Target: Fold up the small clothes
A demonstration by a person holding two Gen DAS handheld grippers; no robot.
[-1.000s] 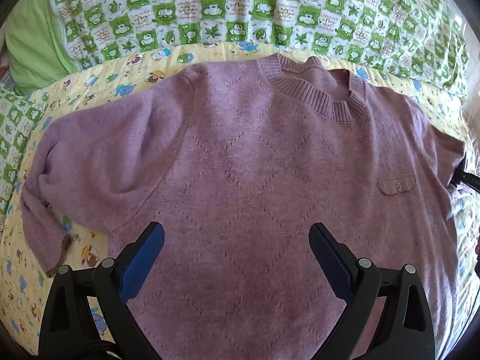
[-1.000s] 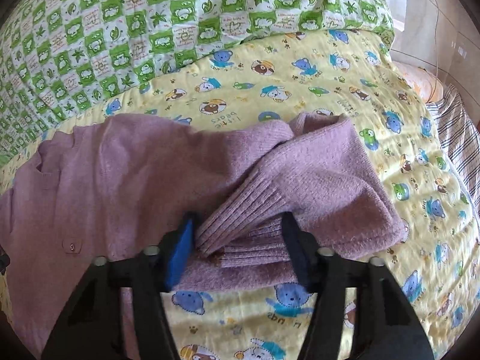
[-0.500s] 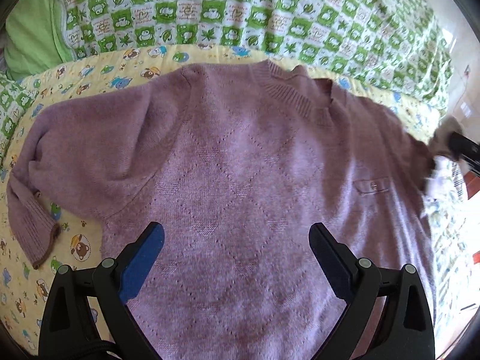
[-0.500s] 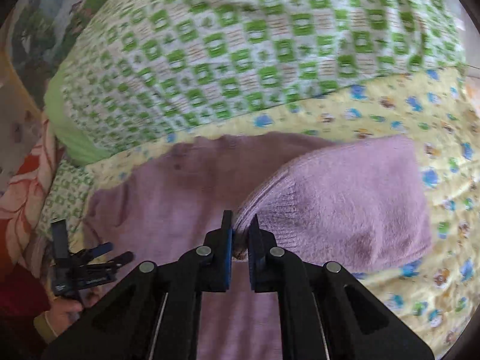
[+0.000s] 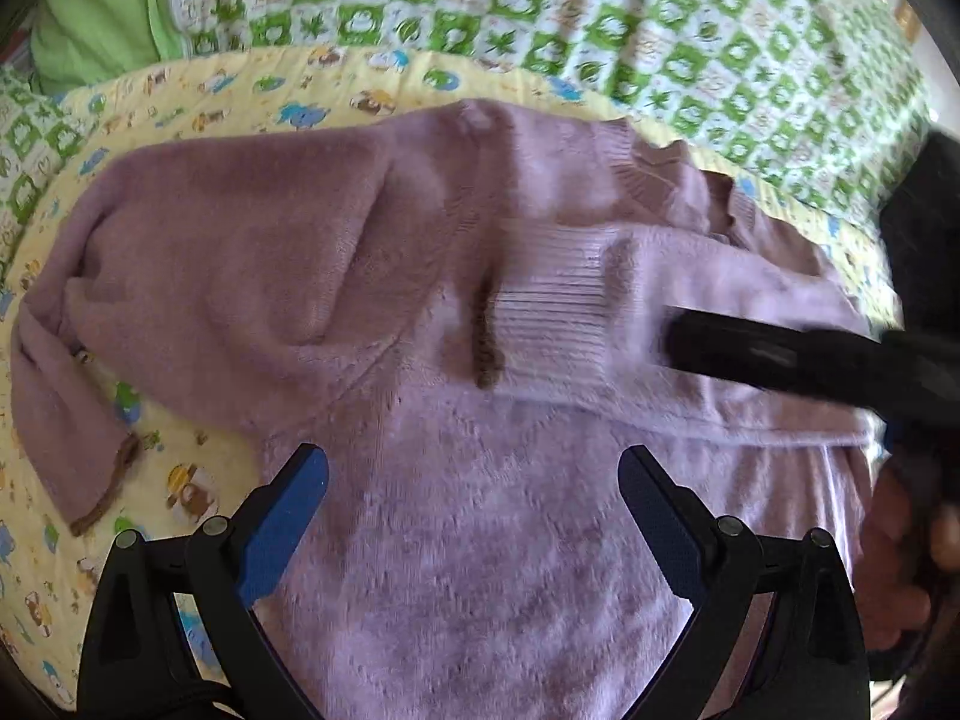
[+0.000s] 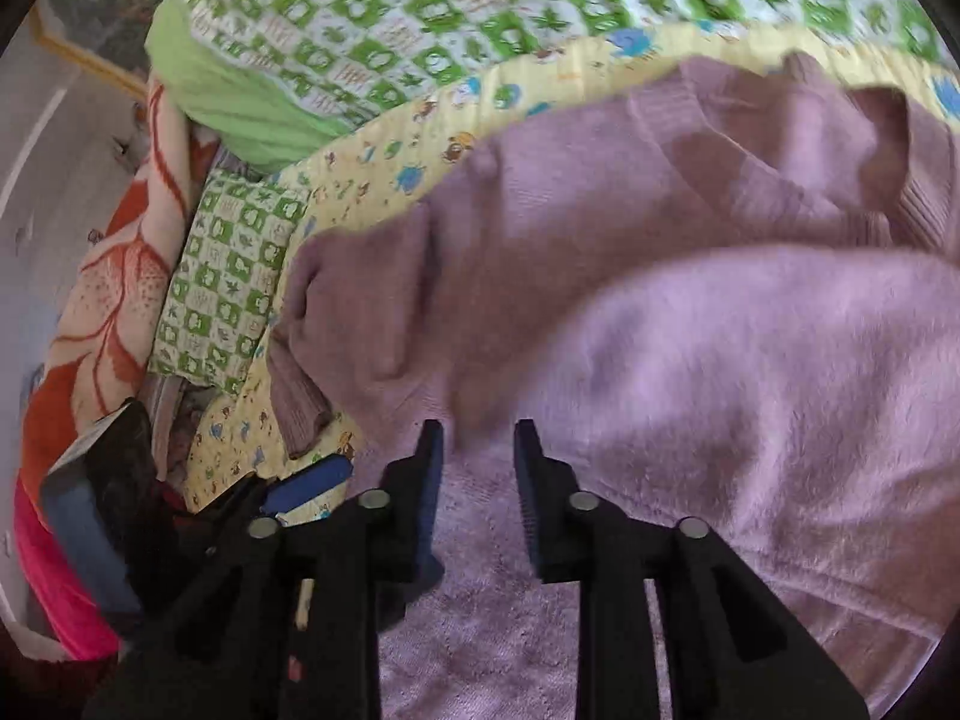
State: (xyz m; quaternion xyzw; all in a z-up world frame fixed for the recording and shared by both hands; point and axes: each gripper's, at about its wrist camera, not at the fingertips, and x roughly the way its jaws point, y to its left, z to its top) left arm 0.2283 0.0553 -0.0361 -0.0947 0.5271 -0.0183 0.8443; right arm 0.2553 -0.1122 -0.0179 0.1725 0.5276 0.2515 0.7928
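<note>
Yellow cartoon-print sheet (image 5: 198, 90) w/ green checked quilt (image 5: 600, 12) behind, purple sweater (image 5: 480, 540) flat on sheet, one sleeve (image 5: 690, 312) folded across chest, left gripper (image 5: 474, 516) wide open above hem, empty, right gripper (image 6: 478, 456) partly open, nothing betw fingers.

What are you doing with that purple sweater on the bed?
A person is folding a purple sweater that lies on a yellow cartoon-print blanket. The right hand-held gripper has laid one sleeve across the chest, and its fingers are now parted with nothing between them. The other sleeve lies out to the side, not folded yet. The left hand-held gripper hovers wide open above the lower part of the sweater.
</note>
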